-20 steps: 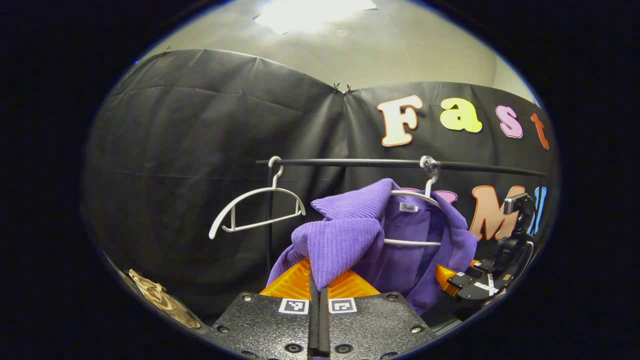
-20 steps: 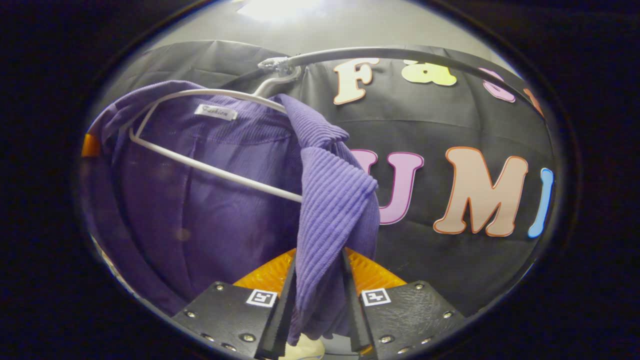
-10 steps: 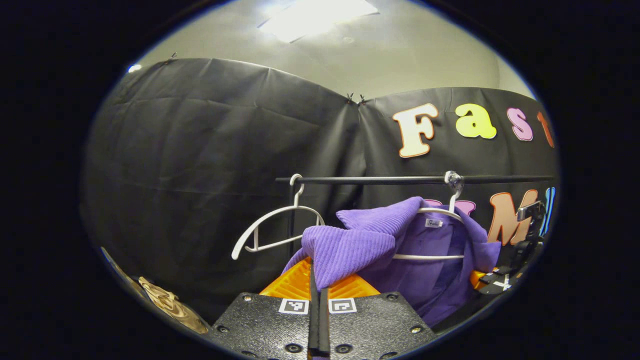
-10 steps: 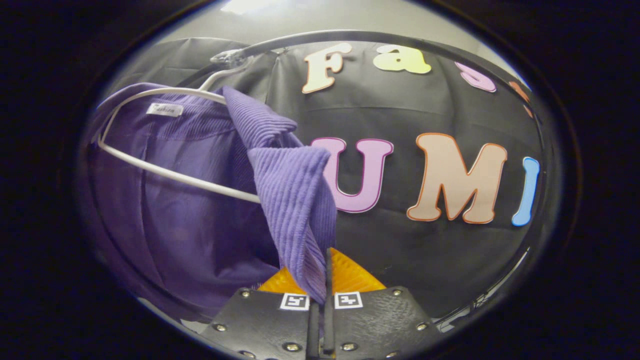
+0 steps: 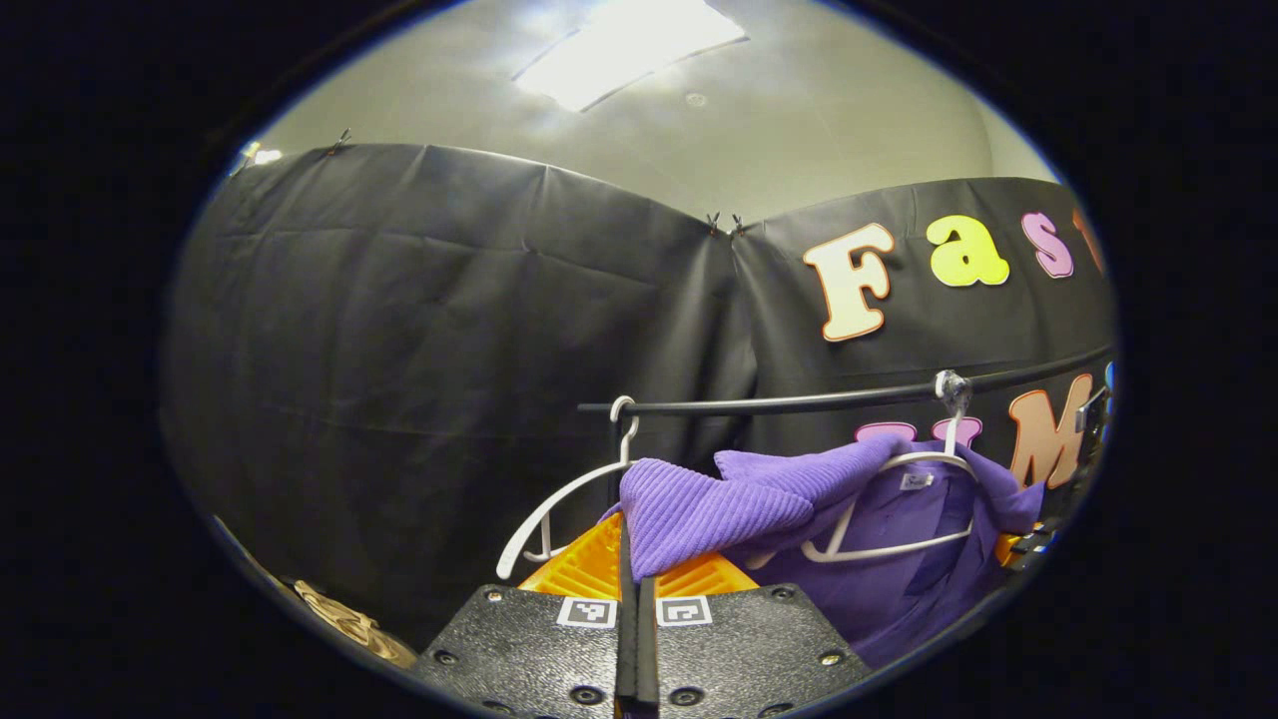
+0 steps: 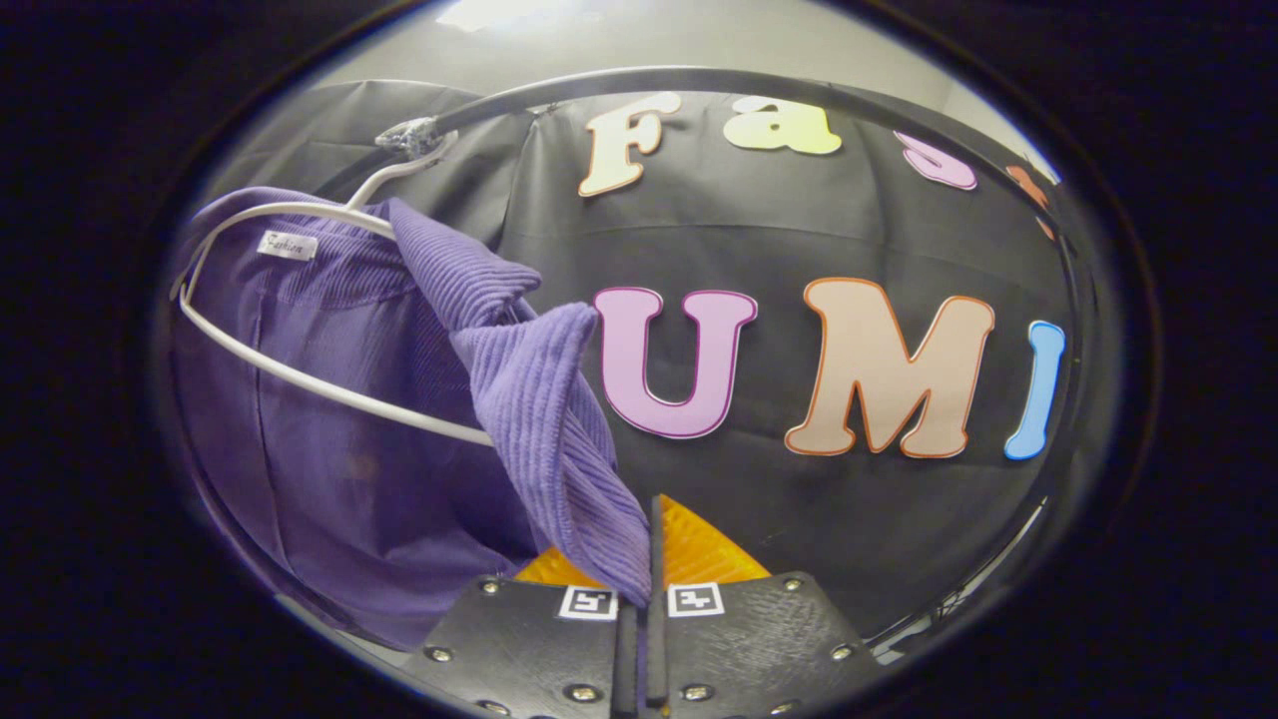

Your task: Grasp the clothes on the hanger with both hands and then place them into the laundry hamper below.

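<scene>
Left tongs [image 5: 636, 599]: clenched on one fold of purple garment [image 5: 699, 504]. Right tongs [image 6: 644, 599]: clenched on another fold. One garment, draped on one white hanger [image 6: 300, 374]; second hanger [image 5: 559, 499], bare. One black rail [image 5: 799, 402] carrying both.

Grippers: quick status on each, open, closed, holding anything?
Left gripper: closed, pinching the purple garment.
Right gripper: closed, pinching the same garment's other shoulder, which is coming off the hanger.
</scene>
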`<state>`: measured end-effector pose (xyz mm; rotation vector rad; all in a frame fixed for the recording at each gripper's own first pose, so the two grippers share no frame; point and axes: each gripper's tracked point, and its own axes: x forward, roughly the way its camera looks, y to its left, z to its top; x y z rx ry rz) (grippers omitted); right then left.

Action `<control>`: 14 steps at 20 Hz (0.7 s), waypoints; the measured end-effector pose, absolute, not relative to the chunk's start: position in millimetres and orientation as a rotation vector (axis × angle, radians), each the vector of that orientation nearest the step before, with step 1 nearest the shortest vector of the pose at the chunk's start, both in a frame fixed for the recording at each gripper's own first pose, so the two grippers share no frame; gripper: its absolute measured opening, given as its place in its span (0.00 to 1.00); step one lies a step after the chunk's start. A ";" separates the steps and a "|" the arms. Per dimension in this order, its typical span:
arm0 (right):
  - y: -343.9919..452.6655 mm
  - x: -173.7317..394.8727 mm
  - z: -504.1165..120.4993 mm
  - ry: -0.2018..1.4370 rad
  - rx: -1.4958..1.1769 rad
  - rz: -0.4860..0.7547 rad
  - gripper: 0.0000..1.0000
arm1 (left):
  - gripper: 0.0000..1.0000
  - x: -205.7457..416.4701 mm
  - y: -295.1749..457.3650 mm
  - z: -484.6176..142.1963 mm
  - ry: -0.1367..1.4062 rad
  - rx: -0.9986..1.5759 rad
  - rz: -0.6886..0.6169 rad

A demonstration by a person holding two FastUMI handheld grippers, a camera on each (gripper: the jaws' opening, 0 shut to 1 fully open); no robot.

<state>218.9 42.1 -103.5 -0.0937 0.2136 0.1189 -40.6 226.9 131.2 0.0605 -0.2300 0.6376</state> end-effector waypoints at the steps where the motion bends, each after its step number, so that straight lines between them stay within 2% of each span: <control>1: 41.7 219.4 -102.4 0.212 -0.094 0.116 0.06 | 0.00 -39.0 229.1 134.0 -0.240 0.057 0.636; 10: 23.3 237.5 -87.9 0.181 -0.080 0.063 0.04 | 0.00 -20.8 251.4 137.3 -0.257 0.097 0.651; 13: 17.6 247.1 -79.1 0.158 -0.083 0.050 0.06 | 0.00 -15.8 256.3 135.1 -0.260 0.098 0.656; 14: 15.7 250.5 -76.0 0.148 -0.090 0.043 0.02 | 0.00 -14.3 258.2 132.7 -0.257 0.096 0.655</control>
